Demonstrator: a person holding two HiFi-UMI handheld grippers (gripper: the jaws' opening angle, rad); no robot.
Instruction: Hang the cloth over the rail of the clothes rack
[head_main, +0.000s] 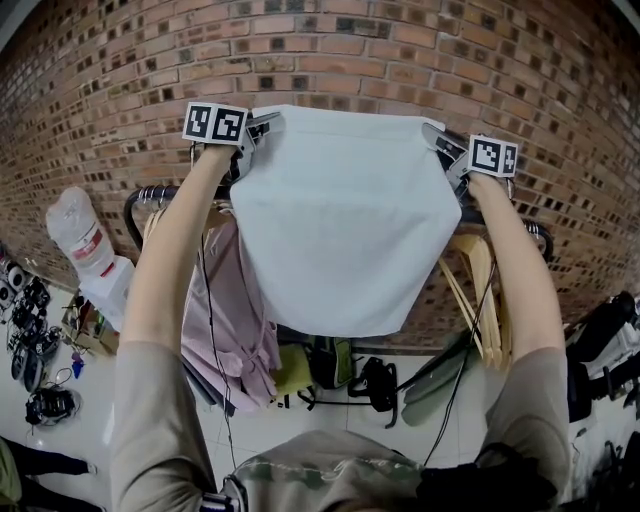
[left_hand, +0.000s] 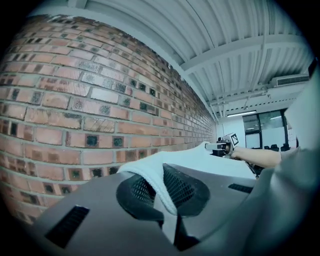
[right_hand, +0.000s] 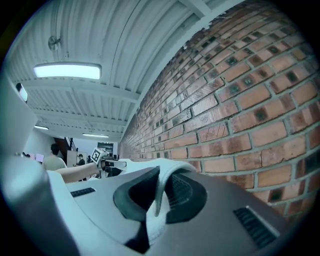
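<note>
Two grippers, L+R: left gripper (head_main: 258, 128) & right gripper (head_main: 440, 142) each clamped on a top corner of white cloth (head_main: 340, 230); cloth spread taut by rack rail (head_main: 150, 195); prob. not yet draped; lowering + release left.

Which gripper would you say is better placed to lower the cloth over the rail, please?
Neither clearly: the left gripper and the right gripper each clamp a top corner of the cloth, spread between them near the rail. Lowering both together looks best.
</note>
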